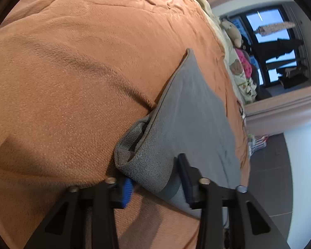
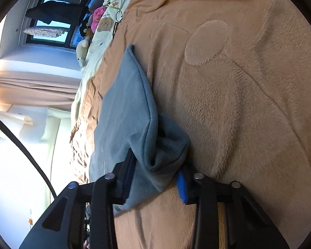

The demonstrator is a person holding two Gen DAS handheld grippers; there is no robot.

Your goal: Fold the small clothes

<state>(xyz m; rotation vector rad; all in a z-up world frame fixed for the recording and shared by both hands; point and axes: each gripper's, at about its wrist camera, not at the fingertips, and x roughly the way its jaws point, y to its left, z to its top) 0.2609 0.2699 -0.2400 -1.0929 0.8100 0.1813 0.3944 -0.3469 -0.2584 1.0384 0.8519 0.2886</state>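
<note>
A small grey garment [image 1: 188, 108] lies flat on an orange fleece blanket [image 1: 72, 72]. My left gripper [image 1: 155, 178] has its blue-padded jaws around the garment's bunched near corner, one jaw under and one over the cloth. In the right wrist view the same grey garment [image 2: 126, 108] lies on the blanket [image 2: 248, 83]. My right gripper [image 2: 155, 178] holds its other bunched near corner between its jaws. Both views are rolled sideways.
Beyond the blanket lie cream bedding with bear prints [image 1: 236, 68], a plush toy [image 1: 232, 31] and a pink item [image 1: 244, 62]. A dark window [image 1: 275, 41] and curtains stand behind. A round raised patch [image 2: 207, 41] marks the blanket.
</note>
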